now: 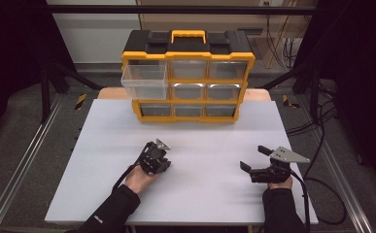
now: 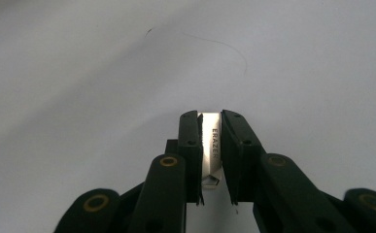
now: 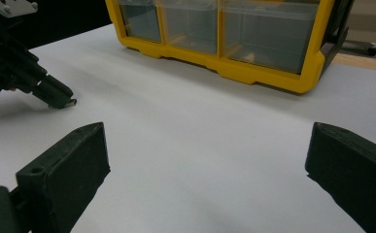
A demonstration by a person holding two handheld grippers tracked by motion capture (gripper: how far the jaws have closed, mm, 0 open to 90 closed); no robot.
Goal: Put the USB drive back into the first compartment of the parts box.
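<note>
My left gripper [image 1: 159, 162] points down at the white tabletop [image 1: 200, 131] left of centre. Its jaws are shut on a small white eraser [image 2: 210, 143] printed with the word ERAZER, which stands between the pads just above the table. From the right gripper view, the left gripper [image 3: 59, 99] shows at the far left with its tip close to the surface. My right gripper [image 1: 254, 158] rests low at the right of the table. It is open wide, and nothing lies between the jaws of the right gripper [image 3: 207, 138].
A yellow and black drawer organiser [image 1: 188, 53] stands at the table's far edge, and the organiser [image 3: 273, 77] is also ahead of the right gripper. Its top-left clear drawer [image 1: 145, 80] is pulled out. Cables trail off the right side [image 1: 321, 194].
</note>
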